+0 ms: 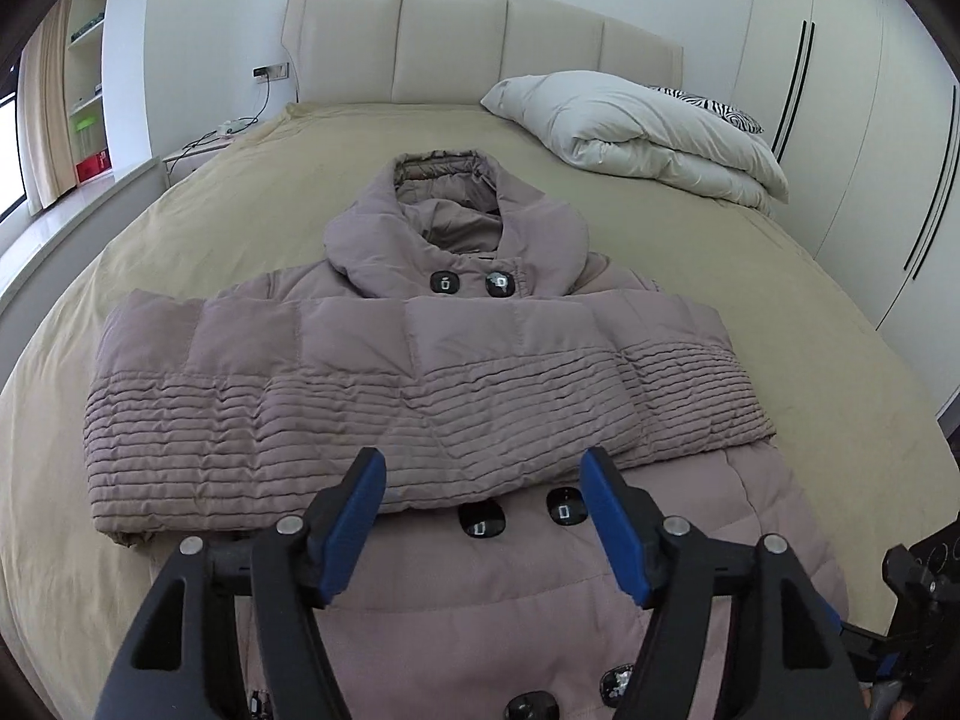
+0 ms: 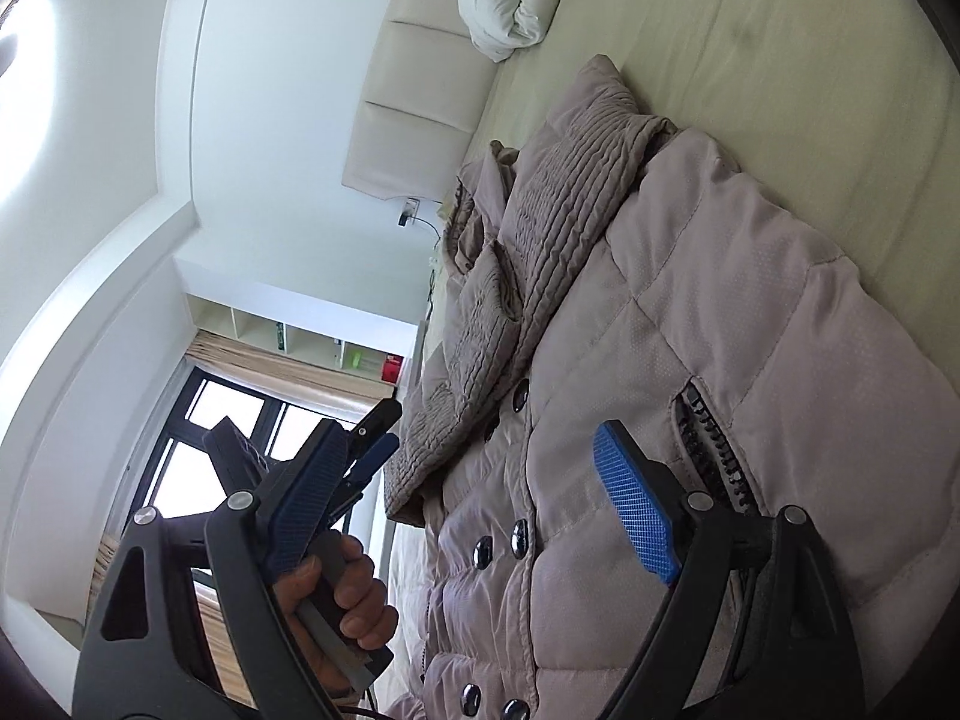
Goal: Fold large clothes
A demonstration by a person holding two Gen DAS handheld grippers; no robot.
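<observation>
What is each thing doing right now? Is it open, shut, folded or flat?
Coat: flat on the bed, buttoned.
Sleeves: folded across the chest.
Hood: spread flat, open side up.
Pocket zip: open.
Left gripper: open, empty, over the coat.
Right gripper: open, empty, beside the coat.
Duvet: folded, near the headboard.
Bed: covered by a smooth sheet.

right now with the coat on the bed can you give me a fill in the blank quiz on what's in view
1. The puffer coat lies on the ____ with its hood toward the headboard.
2. Both sleeves are folded ____ the coat's chest, hiding some of its buttons.
3. The left gripper hovers over the coat with its blue pads ____, holding nothing.
4. A folded white ____ sits near the headboard, beside a zebra-striped pillow.

Missing words: bed; across; apart; duvet
</observation>
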